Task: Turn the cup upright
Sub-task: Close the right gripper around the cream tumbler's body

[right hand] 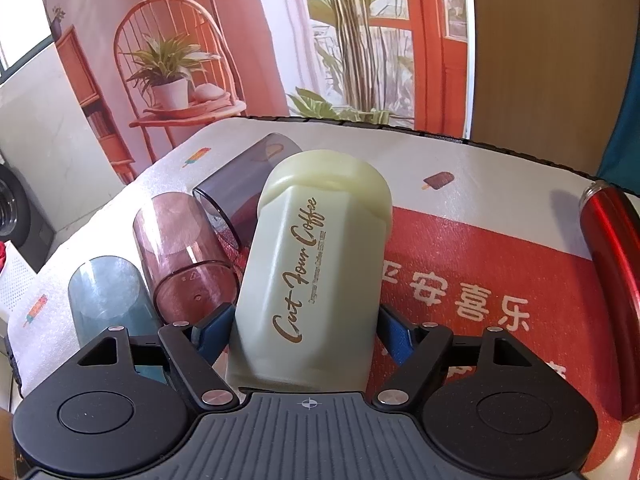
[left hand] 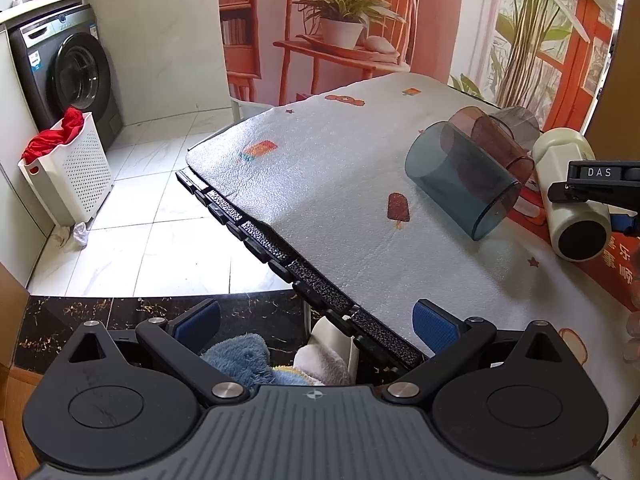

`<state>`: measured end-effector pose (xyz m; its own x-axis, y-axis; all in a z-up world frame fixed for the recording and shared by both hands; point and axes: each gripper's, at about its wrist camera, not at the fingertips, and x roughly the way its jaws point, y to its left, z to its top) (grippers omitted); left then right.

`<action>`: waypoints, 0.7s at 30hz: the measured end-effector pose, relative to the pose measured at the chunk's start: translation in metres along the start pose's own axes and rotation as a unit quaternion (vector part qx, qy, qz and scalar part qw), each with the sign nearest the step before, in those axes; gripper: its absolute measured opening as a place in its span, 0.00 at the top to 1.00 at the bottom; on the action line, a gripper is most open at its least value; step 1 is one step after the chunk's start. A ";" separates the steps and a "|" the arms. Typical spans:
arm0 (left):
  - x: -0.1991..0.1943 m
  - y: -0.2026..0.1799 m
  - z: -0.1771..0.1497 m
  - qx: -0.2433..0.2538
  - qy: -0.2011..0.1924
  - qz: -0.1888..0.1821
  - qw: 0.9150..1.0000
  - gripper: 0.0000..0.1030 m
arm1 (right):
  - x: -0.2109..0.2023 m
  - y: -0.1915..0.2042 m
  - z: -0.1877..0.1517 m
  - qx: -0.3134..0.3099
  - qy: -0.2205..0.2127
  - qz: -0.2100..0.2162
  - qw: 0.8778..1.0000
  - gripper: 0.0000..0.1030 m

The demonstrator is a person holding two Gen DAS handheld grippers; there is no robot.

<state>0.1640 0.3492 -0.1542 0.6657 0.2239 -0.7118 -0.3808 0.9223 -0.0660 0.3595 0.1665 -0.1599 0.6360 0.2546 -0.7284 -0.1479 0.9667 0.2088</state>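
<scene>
Cream cup (right hand: 312,264) lies on its side on the desk (left hand: 340,184), on the red patch of the cloth, black base end facing the left camera. Right gripper (right hand: 306,332) has its blue fingers (right hand: 214,330) on either flank of the cup body, low near the base end. They look closed on it, pads against the wall, though the contact on the right-hand pad is partly hidden behind the cup.

Left gripper (left hand: 316,322) hangs off the desk edge, fingers spread wide, nothing between them.

Progress, as judged: grasp made or nearly so; the cup is not yet raised or turned. Left to do: lift, rotate to stand on its base, set down, let go.

Three clear tumblers lie beside the cup: blue tumbler (right hand: 108,300), pink tumbler (right hand: 180,256), dark tumbler (right hand: 240,192). The pink one lies just beside the cup and may roll when it lifts.

Right view only: the lettering on the cup, the finger placement, a red bottle (right hand: 608,280) at the far right.

Left view only: the cup's black end, the right gripper seen from outside, and off the desk a laundry basket (left hand: 68,172) and washer (left hand: 68,72).
</scene>
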 end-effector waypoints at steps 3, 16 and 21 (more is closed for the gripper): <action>0.000 0.000 0.000 -0.001 0.000 0.000 1.000 0.00 | -0.001 -0.001 -0.001 0.001 0.000 0.001 1.000 0.30; 0.001 0.002 -0.001 -0.002 0.002 0.003 1.000 0.00 | -0.004 -0.004 -0.001 0.002 0.000 0.005 1.000 0.30; 0.001 0.002 -0.002 -0.003 0.003 0.001 1.000 0.00 | -0.005 -0.003 -0.001 0.002 0.000 0.004 1.000 0.31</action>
<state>0.1629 0.3509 -0.1563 0.6609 0.2229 -0.7167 -0.3859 0.9199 -0.0698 0.3558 0.1624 -0.1575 0.6353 0.2622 -0.7264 -0.1492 0.9646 0.2176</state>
